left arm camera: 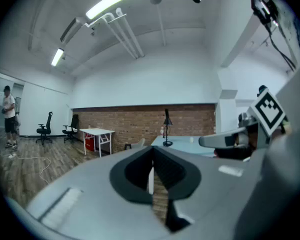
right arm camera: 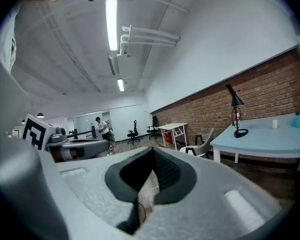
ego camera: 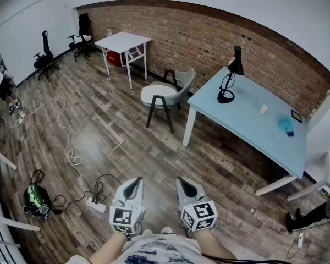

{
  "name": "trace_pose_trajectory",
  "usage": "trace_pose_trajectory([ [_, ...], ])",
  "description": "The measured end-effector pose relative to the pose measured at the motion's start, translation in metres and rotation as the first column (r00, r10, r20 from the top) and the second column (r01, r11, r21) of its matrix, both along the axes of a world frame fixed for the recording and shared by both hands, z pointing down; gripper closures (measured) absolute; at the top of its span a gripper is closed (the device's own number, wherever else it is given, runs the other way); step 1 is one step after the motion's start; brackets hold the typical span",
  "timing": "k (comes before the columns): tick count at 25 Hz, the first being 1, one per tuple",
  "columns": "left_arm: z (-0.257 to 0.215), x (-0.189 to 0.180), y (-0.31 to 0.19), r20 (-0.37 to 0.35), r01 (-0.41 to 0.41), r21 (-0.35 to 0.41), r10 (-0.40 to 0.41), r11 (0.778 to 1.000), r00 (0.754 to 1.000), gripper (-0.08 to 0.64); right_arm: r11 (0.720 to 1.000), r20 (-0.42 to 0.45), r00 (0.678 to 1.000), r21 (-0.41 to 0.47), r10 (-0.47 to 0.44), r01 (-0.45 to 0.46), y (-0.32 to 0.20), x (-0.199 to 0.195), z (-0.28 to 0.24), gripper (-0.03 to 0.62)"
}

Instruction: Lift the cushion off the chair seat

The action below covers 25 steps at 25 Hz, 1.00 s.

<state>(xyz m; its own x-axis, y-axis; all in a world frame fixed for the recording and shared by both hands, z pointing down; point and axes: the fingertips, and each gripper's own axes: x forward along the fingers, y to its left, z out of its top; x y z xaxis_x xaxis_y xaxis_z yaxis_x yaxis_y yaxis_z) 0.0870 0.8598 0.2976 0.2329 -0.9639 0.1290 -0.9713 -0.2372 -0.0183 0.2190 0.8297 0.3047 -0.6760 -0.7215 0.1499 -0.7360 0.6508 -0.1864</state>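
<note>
Pressed together and empty, the grey left gripper (ego camera: 132, 187) and grey right gripper (ego camera: 187, 187) hang near the person's body, likely because the round white cushion (ego camera: 155, 94) sits far off on its grey dark-legged chair (ego camera: 182, 82).

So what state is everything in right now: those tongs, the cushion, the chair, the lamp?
left tongs: shut, empty, far from the chair
right tongs: shut, empty
cushion: lying on the chair seat, untouched
chair: upright, beside the blue table
desk lamp: upright on the blue table

No legible text anywhere.
</note>
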Motion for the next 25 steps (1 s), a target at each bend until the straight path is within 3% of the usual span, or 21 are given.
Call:
trace_pose_trajectory([
  [15, 0.011, 0.010, -0.041, 0.023, -0.004, -0.012, 0.004, 1.000, 1.000, 0.568, 1.000, 0.034, 0.999, -0.004, 0.004, -0.004, -0.047, 0.010, 0.006, 0.595],
  [25, 0.031, -0.028, -0.139, -0.013, -0.050, -0.015, 0.050, 0.999, 0.999, 0.569, 0.999, 0.046, 0.999, -0.041, 0.020, -0.018, -0.138, -0.030, 0.027, 0.595],
])
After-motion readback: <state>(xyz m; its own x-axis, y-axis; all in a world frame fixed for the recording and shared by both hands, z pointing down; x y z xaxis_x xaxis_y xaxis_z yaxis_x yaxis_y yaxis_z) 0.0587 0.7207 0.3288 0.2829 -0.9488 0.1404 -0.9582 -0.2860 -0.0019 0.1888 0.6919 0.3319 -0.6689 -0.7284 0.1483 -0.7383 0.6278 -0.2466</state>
